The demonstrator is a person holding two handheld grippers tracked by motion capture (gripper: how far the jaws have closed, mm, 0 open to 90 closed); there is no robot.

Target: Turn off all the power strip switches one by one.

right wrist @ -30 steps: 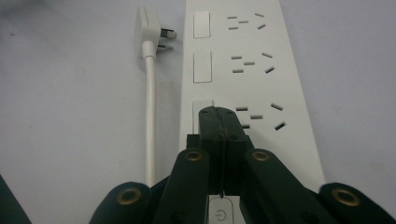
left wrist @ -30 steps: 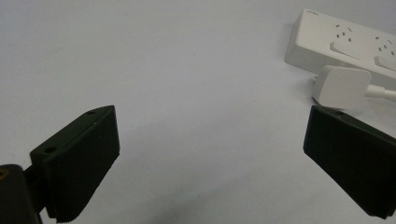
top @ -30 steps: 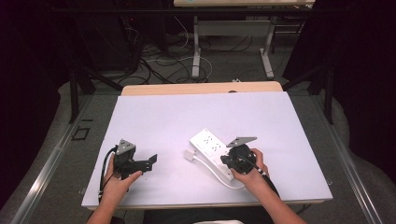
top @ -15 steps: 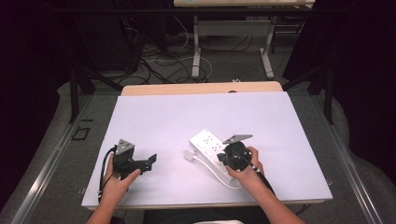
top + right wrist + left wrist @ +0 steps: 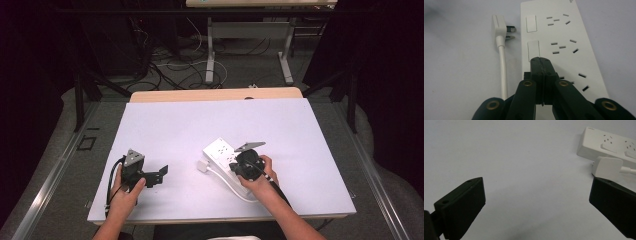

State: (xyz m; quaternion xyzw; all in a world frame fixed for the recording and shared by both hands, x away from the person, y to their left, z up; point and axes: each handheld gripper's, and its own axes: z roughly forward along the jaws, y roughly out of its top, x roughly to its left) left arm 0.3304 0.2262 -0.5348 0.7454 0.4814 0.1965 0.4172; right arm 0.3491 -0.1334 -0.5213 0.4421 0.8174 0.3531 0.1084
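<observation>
A white power strip [image 5: 218, 149] lies right of the table's middle, with several sockets and rocker switches [image 5: 533, 50] on top. Its white plug [image 5: 498, 26] lies unplugged beside it on its cable [image 5: 503, 72]. My right gripper [image 5: 541, 61] is shut with nothing between its jaws. Its tip is over the near end of the second switch; whether it touches I cannot tell. The high view shows the right gripper [image 5: 236, 168] above the strip. My left gripper [image 5: 161, 175] rests at the table's left, open and empty. In the left gripper view, the left gripper [image 5: 537, 185] faces the strip [image 5: 609, 145] and plug [image 5: 607, 167].
The white tabletop [image 5: 175, 130] has bare room behind and left of the strip. A wooden edge [image 5: 215, 94] runs along the far side. Cables and desk legs [image 5: 210, 55] lie on the floor beyond.
My right gripper has shifted slightly to the left over the power strip, still shut. The left gripper has not moved.
</observation>
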